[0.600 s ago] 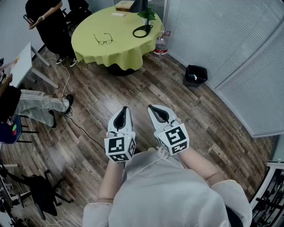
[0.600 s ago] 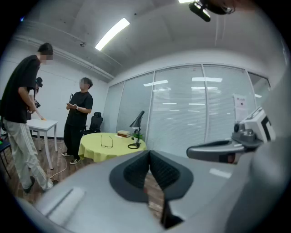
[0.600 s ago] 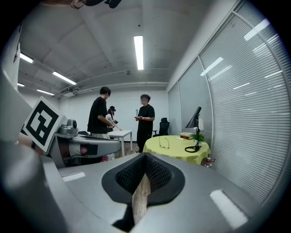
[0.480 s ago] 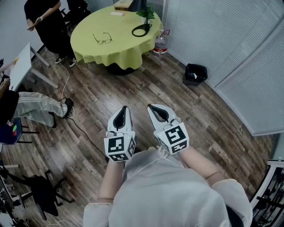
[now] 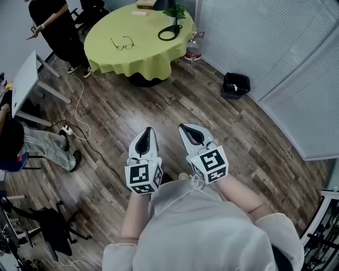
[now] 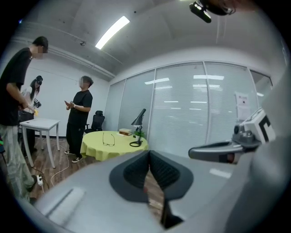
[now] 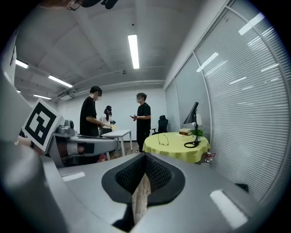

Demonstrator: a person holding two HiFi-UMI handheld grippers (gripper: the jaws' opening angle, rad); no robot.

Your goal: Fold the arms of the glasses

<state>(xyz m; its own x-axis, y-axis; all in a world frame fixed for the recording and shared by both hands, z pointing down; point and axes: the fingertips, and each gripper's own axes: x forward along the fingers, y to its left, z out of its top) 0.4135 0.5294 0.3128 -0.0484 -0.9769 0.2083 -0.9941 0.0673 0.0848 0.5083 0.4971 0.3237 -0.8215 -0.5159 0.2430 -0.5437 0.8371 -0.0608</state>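
The dark-framed glasses [image 5: 122,43] lie with arms spread on the round yellow-green table [image 5: 106,53] across the room. They also show far off as the glasses [image 6: 107,139] in the left gripper view and the glasses [image 7: 163,139] in the right gripper view. My left gripper [image 5: 149,131] and right gripper [image 5: 184,127] are held side by side over the wooden floor, well short of the table. Both point toward it, a little downward. Each is shut with nothing between its pads. The left gripper [image 6: 149,154] and right gripper [image 7: 144,157] aim at the table.
A black desk lamp [image 5: 170,32] and books [image 5: 145,4] share the table. A water bottle [image 5: 193,53] stands at its foot and a black bin [image 5: 235,84] by the blinds. A white table [image 5: 24,82], people [image 5: 50,26], a floor cable [image 5: 79,122] and an office chair [image 5: 50,230] are at left.
The person at the left edge has drawn their legs back to the left. Both grippers stay shut and side by side; the table sits slightly higher in view.
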